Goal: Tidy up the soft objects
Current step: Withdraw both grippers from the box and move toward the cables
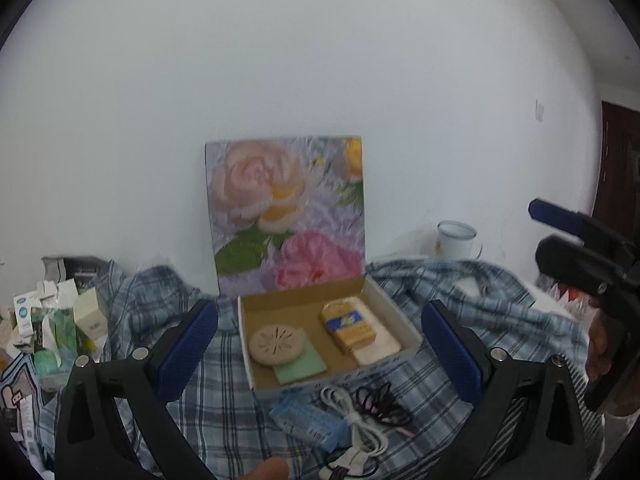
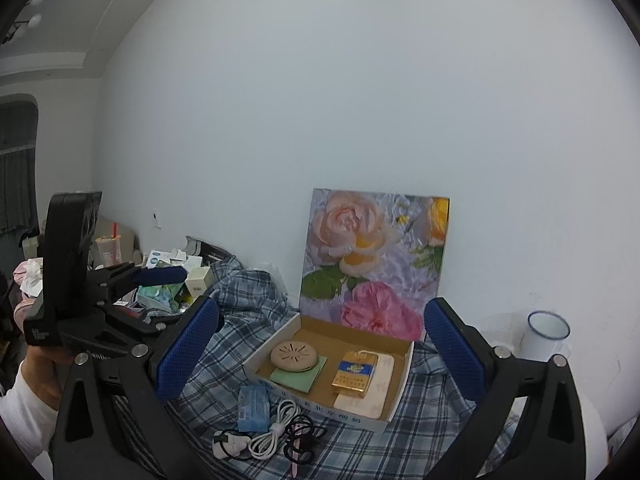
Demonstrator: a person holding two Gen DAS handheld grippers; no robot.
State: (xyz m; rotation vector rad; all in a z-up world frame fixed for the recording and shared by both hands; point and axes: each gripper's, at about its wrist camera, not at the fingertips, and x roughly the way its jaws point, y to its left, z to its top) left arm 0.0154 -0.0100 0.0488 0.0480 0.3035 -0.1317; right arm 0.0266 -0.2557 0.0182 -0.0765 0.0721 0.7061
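Observation:
An open cardboard box with a floral lid leaning on the wall sits on a plaid cloth. Inside lie a round tan disc on a green pad, and a yellow-blue pack on a white pad. In front lie a blue packet, a white cable and black hair ties. My left gripper and right gripper are open and empty, above the box.
A white enamel mug stands by the wall at the right. A pile of small boxes and packets lies at the left. The right gripper shows in the left wrist view; the left gripper shows in the right wrist view.

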